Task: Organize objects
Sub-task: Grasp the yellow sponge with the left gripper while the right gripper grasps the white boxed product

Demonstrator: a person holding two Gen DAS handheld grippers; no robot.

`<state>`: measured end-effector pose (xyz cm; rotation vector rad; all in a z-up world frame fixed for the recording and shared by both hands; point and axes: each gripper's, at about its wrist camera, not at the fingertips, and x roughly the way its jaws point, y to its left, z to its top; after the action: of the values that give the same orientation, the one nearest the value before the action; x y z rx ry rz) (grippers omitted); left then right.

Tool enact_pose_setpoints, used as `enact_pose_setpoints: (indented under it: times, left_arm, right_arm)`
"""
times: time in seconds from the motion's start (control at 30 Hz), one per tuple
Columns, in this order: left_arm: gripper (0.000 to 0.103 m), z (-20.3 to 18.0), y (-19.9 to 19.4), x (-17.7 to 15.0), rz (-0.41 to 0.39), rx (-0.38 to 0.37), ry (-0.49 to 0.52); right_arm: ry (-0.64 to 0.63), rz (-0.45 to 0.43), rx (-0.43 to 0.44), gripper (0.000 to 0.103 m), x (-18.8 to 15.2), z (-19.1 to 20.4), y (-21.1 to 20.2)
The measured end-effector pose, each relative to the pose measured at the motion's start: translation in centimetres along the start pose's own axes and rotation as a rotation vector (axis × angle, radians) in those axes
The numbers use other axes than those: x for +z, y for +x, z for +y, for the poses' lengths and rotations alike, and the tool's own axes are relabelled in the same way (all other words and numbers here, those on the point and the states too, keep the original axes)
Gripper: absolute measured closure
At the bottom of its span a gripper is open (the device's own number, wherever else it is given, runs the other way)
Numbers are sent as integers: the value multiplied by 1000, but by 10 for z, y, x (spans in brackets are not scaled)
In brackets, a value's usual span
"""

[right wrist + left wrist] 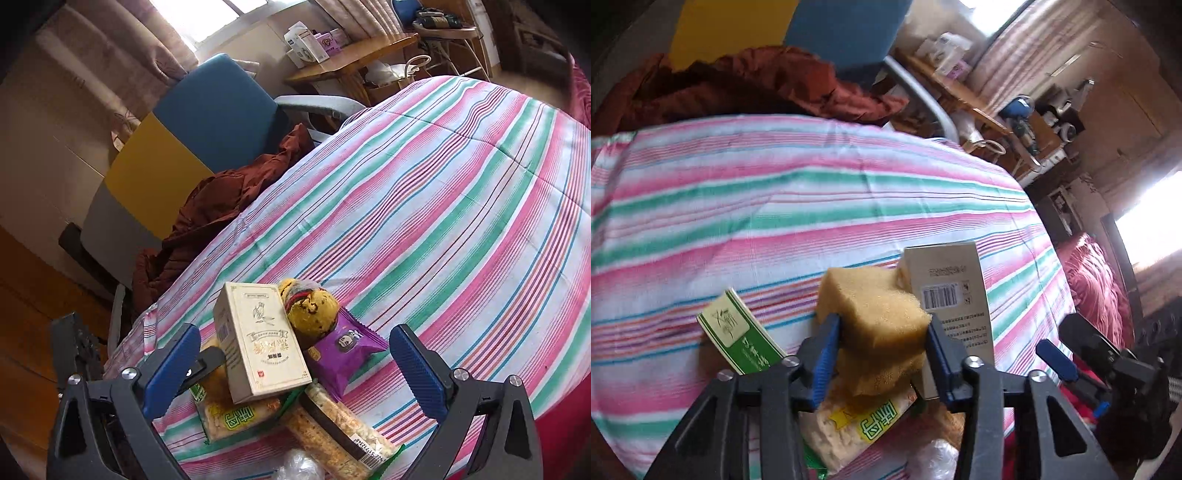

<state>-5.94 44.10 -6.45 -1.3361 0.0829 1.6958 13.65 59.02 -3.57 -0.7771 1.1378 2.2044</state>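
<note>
Striped bedsheet (775, 192) w/ a pile of snack packs and a box (258, 343). Left gripper (882, 343) clamped on sponge (875, 306); right gripper (295, 373) fingers wide apart, nothing gripped.

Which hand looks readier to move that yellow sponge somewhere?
Left. The left gripper already has the sponge pinched between its pads, while the right gripper hangs open over the beige box.

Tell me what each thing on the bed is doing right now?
left gripper: shut on the sponge.
sponge: squeezed between the pads.
right gripper: open, empty.
cream box: lying tilted atop snack packets.
purple packet: lying sealed.
green box: lying tilted.
</note>
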Motion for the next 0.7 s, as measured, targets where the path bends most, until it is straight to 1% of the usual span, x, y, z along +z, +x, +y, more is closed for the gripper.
enact_pose_setpoints:
  times: [0.17,0.27,0.3,0.33,0.43,0.53,0.57,0.63,0.7]
  left_arm:
    - [62,6,-21,-9,-44,-27,8]
    - [62,7,-44,-14,-94,-57,1]
    - [62,6,-51,-16,-110,-57,7]
    - [62,6,-62,-21,-135,-44,22]
    - [62,10,-87,-32,-175,-29,31]
    - [62,15,-110,-49,-209,20,44]
    - [62,17,-117,-57,-222,53,58]
    - [62,18,-126,-71,-221,109,84]
    - [62,21,-130,-86,-204,146,96]
  right_arm:
    - [-52,23,-11,0,-4,10,6]
    - [-97,40,-22,0,-7,17,11]
    - [-118,51,-26,0,-9,21,14]
    - [-136,60,-31,1,-11,23,16]
    - [-199,82,-52,1,-17,33,23]
    - [-271,91,-86,1,-23,43,29]
    - [-286,95,-90,1,-25,45,31]
    - [-317,109,-98,2,-28,50,36]
    - [-352,108,-122,4,-30,54,38]
